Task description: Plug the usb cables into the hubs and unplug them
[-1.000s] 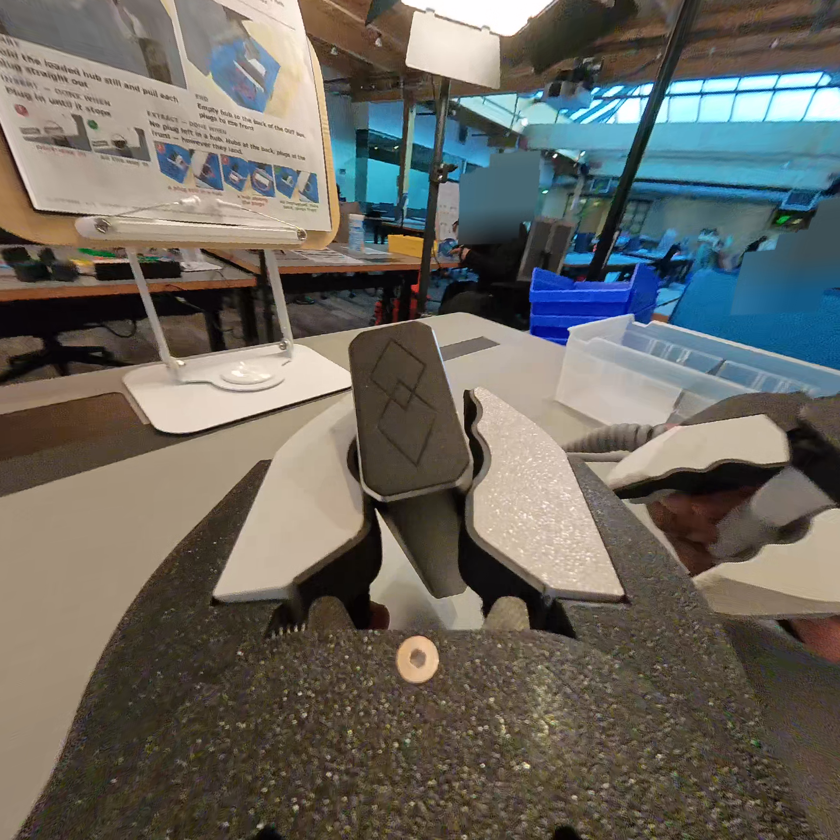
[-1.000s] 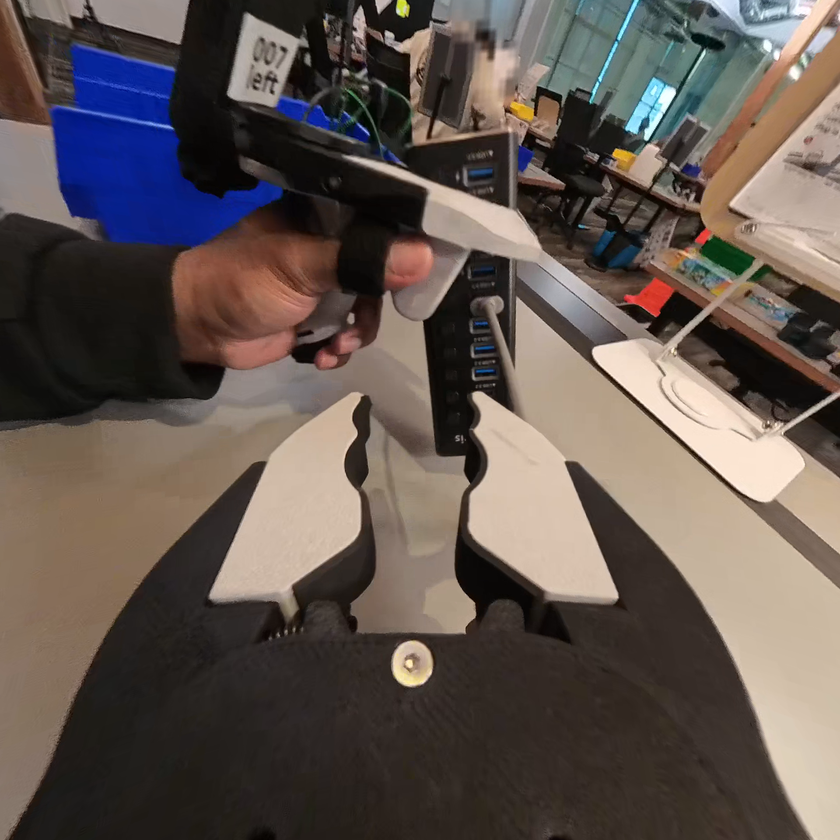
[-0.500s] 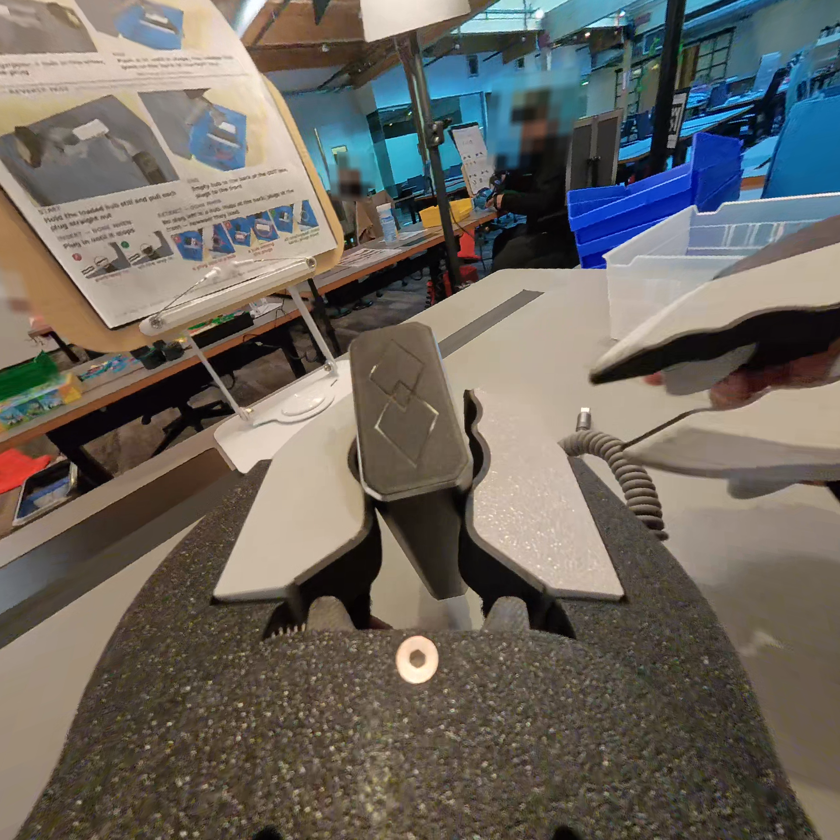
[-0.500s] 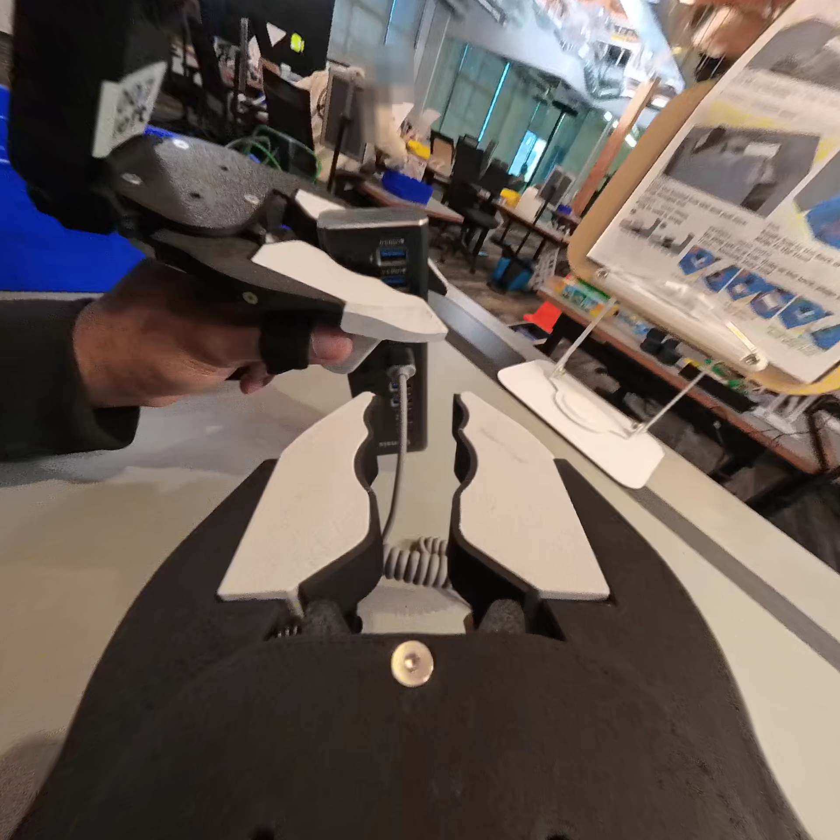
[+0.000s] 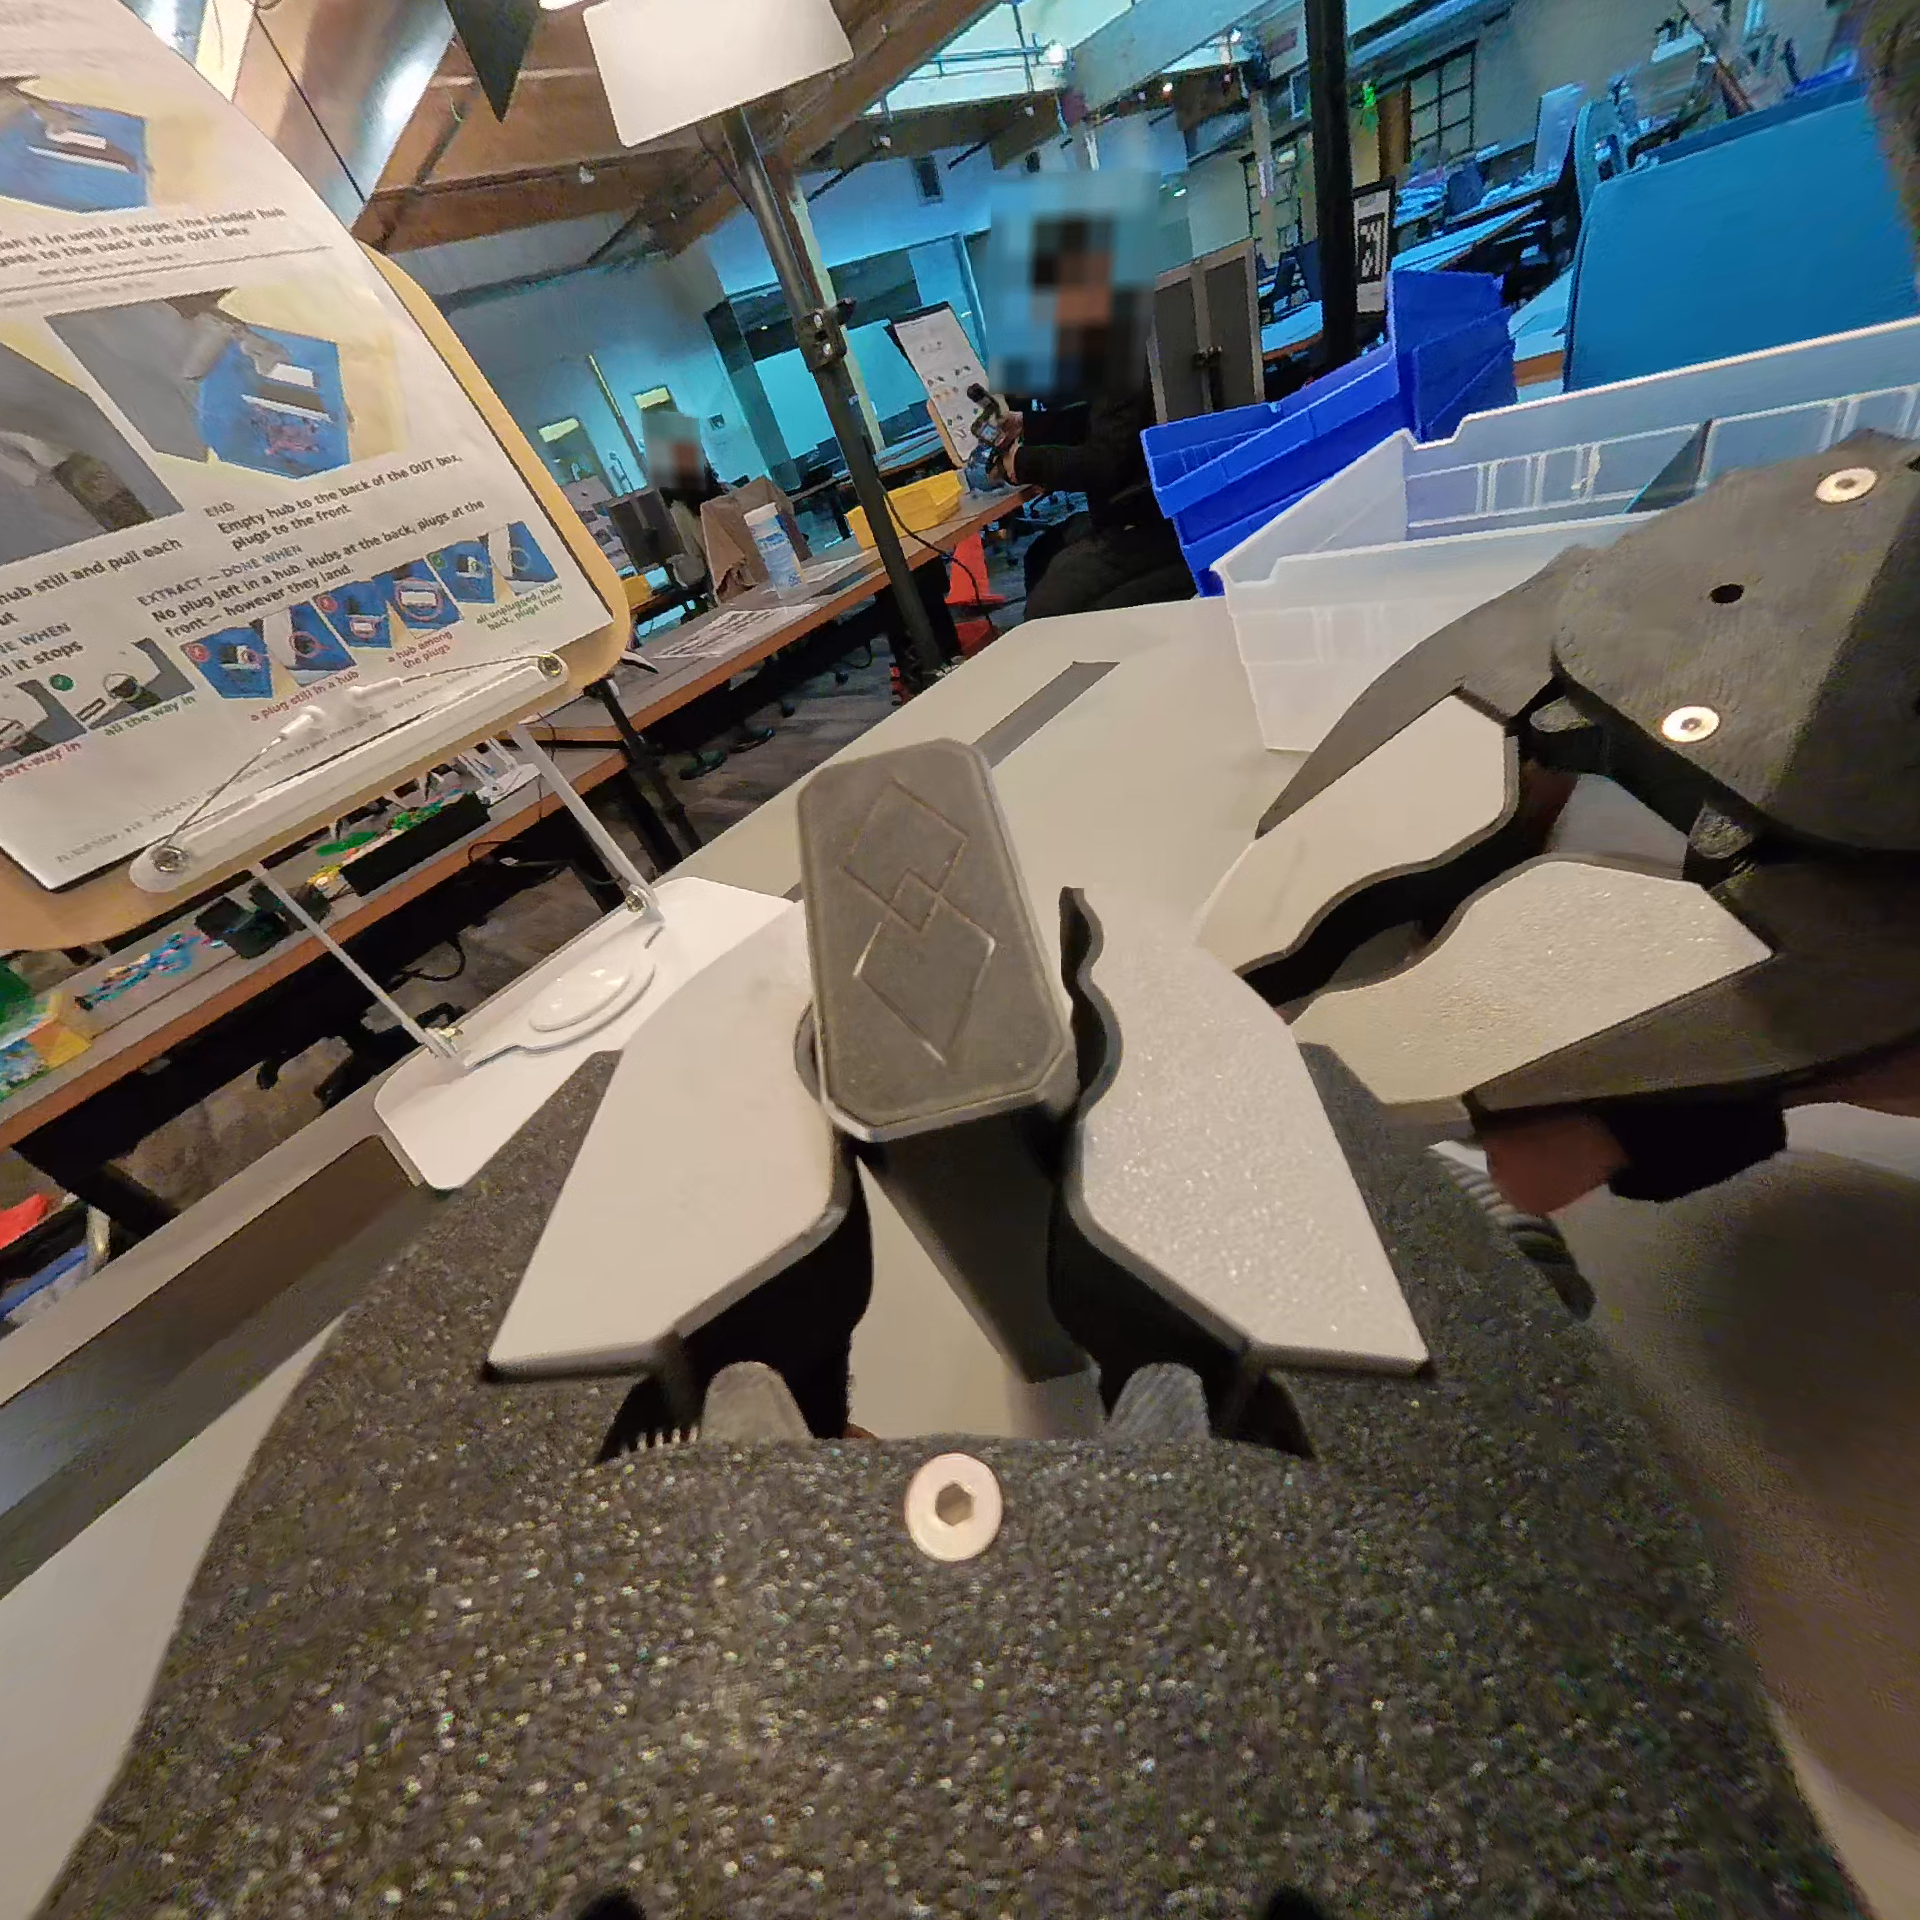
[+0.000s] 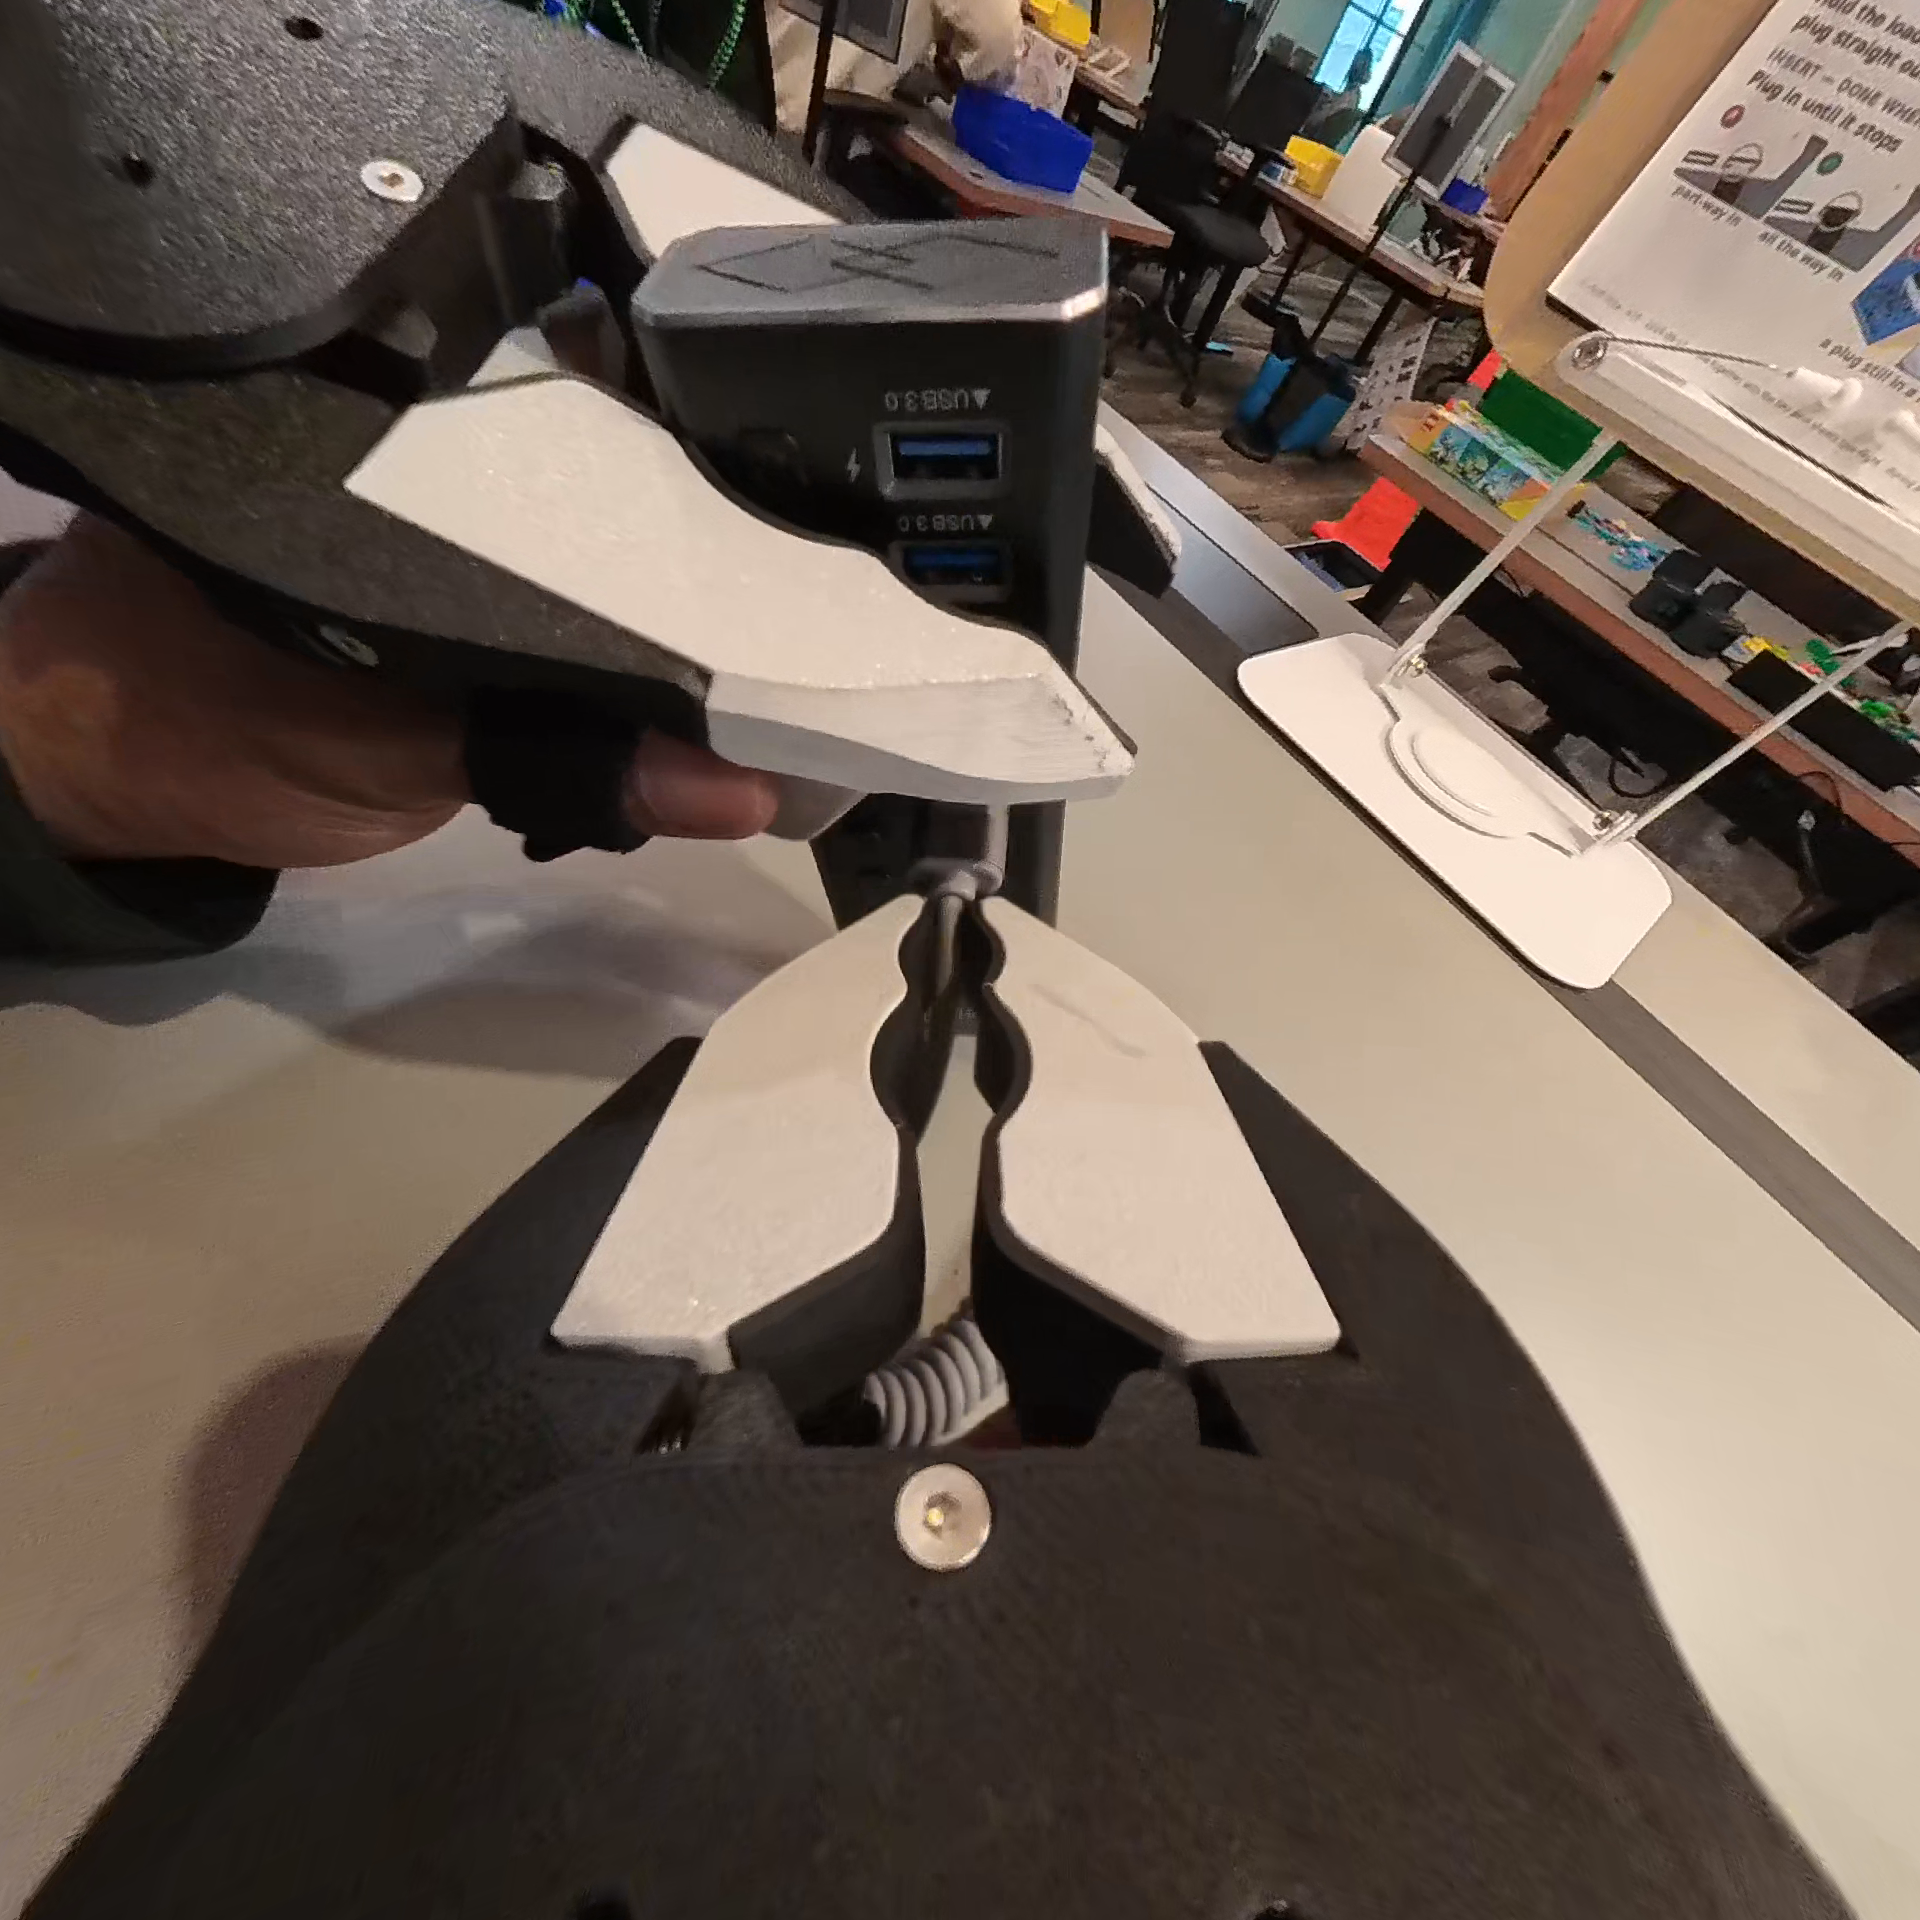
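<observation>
My left gripper is shut on a black USB hub and holds it upright above the grey table. In the right wrist view the hub shows its row of blue ports, with the left gripper's near finger across its front. A grey plug sits in a lower port. My right gripper is shut on the grey cable just behind that plug. The coiled part of the cable lies between the finger bases. The right gripper also shows in the left wrist view, close beside the hub.
A stand with an instruction sheet has a white base on the table's far left. A clear plastic bin and blue bins stand at the back right. A person's hand holds the left gripper. Some 5 cm of space lies between my two pairs of fingers.
My right gripper has moved in to the hub and closed its open fingers on the cable just behind the plug. My left gripper has kept its hold on the hub while tilting.
</observation>
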`<state>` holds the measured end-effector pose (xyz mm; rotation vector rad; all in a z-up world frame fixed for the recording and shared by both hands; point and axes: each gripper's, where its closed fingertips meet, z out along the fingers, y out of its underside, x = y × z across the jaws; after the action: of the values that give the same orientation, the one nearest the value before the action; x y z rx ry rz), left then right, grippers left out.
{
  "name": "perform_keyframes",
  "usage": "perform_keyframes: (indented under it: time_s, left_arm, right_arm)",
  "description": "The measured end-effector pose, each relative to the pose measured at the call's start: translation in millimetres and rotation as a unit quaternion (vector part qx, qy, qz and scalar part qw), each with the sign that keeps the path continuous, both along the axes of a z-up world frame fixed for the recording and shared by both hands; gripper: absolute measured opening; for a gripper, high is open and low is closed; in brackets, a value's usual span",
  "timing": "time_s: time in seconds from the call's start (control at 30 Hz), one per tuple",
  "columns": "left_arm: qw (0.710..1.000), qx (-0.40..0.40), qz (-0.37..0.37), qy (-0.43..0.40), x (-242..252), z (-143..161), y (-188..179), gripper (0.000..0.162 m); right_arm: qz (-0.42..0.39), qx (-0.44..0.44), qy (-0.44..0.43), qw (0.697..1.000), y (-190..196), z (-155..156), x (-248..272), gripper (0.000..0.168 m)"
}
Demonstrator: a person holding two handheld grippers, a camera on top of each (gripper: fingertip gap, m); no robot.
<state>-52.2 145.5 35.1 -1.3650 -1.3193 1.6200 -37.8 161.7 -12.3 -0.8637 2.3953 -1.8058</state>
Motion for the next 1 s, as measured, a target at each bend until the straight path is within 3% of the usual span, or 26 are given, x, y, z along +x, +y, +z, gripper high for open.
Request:
perform_keyframes:
  time_s: [0.17, 0.27, 0.4, 0.5, 0.6, 0.67, 0.73, 0.8, 0.83, 0.87, 0.93, 1.0]
  left_arm:
    - [1.0, -0.028, -0.008, 0.002, 2, 5, 5, 0.038]
    - [0.999, -0.054, 0.002, -0.001, -1, 8, 7, 0.037]
    - [1.0, -0.016, -0.017, -0.002, -1, 3, 8, 0.037]
    - [1.0, -0.02, -0.003, -0.003, -5, 3, 5, 0.036]
    - [1.0, 0.008, -0.024, 0.008, 1, 3, 6, 0.036]
    - [1.0, -0.013, -0.009, 0.0, -1, 3, 5, 0.036]
    - [0.999, 0.013, -0.028, 0.013, 1, 7, 5, 0.036]
    - [0.999, -0.01, 0.039, 0.0, 11, 3, -16, 0.035]
    - [0.997, -0.011, 0.073, 0.002, 25, 5, -35, 0.035]
    - [0.995, 0.038, 0.085, 0.042, 41, 13, -52, 0.034]
    - [0.989, 0.079, 0.096, 0.085, 62, 23, -71, 0.034]
    - [0.99, 0.072, 0.103, 0.066, 61, 18, -75, 0.034]
  right_arm:
    - [0.013, -0.005, 0.012, 1.0, 7, 5, -1, 0.001]
    - [0.008, 0.004, -0.032, 0.999, 7, 11, -7, 0.001]
    - [0.005, -0.043, 0.076, 0.996, 10, 7, -4, 0.001]
    - [-0.009, -0.016, 0.014, 1.0, 6, 9, -13, 0.001]
    - [-0.004, -0.046, 0.059, 0.997, 9, 12, -8, 0.001]
    - [-0.007, -0.02, 0.021, 1.0, 8, 10, -10, 0.001]
    - [-0.006, -0.049, 0.055, 0.997, 11, 13, -3, 0.001]
    - [-0.027, -0.056, 0.058, 0.996, 10, 17, -22, 0.001]
    - [-0.061, -0.052, 0.017, 0.997, 9, 24, -44, 0.001]
    - [-0.061, -0.053, -0.035, 0.996, 12, 34, -54, 0.0]
    - [-0.008, -0.083, -0.023, 0.996, 25, 40, -35, 0.001]
    - [0.013, -0.072, -0.022, 0.997, 26, 37, -15, 0.001]
